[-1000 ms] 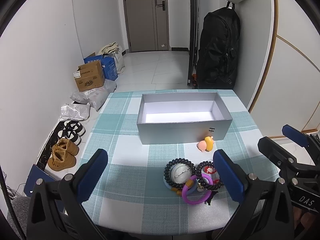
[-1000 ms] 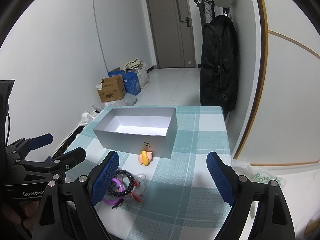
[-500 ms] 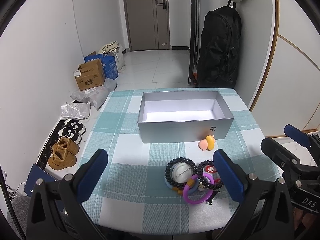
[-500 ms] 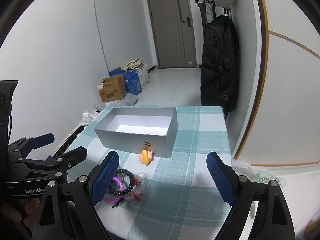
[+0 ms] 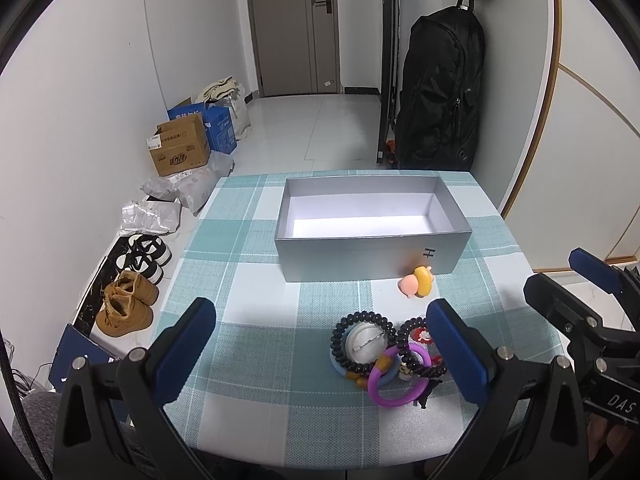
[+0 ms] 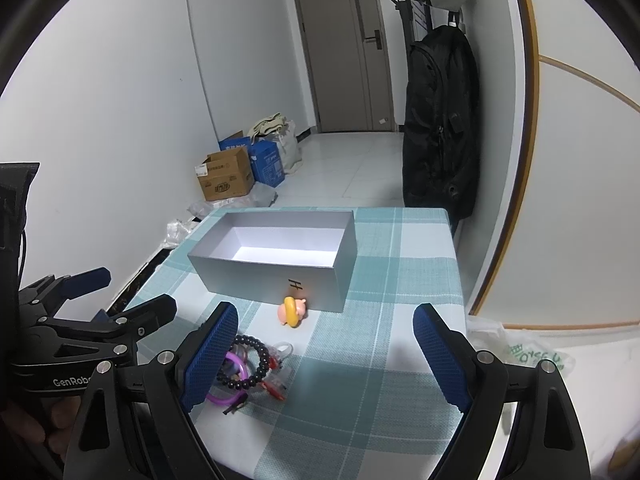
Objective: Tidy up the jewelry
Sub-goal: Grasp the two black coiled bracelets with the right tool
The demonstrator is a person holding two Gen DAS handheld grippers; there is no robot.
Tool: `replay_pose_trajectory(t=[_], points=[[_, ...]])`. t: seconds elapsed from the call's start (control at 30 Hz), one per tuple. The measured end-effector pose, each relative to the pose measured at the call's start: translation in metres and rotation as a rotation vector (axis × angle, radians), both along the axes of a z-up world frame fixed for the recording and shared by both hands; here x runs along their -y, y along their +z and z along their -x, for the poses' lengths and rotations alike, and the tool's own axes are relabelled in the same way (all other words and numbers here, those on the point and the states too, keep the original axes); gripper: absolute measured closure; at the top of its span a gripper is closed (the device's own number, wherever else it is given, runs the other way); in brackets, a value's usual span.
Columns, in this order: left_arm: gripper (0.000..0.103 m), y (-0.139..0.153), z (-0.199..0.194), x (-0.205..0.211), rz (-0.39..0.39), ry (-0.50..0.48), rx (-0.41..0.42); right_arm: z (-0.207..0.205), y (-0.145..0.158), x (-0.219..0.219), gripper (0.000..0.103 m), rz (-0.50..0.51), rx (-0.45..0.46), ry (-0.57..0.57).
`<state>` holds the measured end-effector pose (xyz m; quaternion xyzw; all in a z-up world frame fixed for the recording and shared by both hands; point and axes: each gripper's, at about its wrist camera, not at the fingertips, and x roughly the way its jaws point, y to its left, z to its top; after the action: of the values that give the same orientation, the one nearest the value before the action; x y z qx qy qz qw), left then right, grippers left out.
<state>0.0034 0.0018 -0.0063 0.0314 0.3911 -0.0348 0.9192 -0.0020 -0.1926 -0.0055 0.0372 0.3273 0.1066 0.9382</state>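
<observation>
Both our tongs are spread wide and hold nothing: the left gripper [image 5: 320,354] and right gripper [image 6: 326,354] hover over the checked tablecloth [image 5: 256,360]. Our jewelry pile [image 5: 386,354] lies toward the left tongs' right finger, before the open grey box [image 5: 372,258]. Only the right view shows the plastic bag [image 6: 528,354].

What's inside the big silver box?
The silver box looks empty: only its white floor and inner walls show. Its near wall hides a strip of the floor, so something tiny there couldn't be seen. The jewelry pile lies outside, on the table.
</observation>
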Motion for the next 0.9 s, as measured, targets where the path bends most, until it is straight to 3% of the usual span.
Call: replay_pose_trajectory(t=[0.17, 0.23, 0.37, 0.5, 0.67, 0.9], points=[[0.001, -0.004, -0.002, -0.002, -0.024, 0.013, -0.026, -0.003, -0.004, -0.001, 0.013, 0.008, -0.02, 0.008], [0.001, -0.011, -0.006, -0.005, -0.042, 0.023, -0.063, -0.008, -0.012, -0.003, 0.013, 0.01, -0.069, 0.02], [0.001, -0.022, -0.01, -0.018, 0.004, 0.029, -0.148, -0.018, -0.036, -0.006, 0.014, -0.012, -0.208, 0.07], [0.001, -0.028, -0.008, -0.025, 0.021, 0.007, -0.199, -0.018, -0.051, -0.014, 0.019, -0.019, -0.276, 0.147], [0.001, -0.037, -0.004, -0.027, 0.03, -0.03, -0.256, -0.02, -0.058, -0.03, 0.027, -0.045, -0.297, 0.23], [0.001, -0.043, -0.003, -0.033, 0.045, -0.058, -0.295, -0.036, -0.07, -0.042, 0.05, -0.08, -0.346, 0.248]])
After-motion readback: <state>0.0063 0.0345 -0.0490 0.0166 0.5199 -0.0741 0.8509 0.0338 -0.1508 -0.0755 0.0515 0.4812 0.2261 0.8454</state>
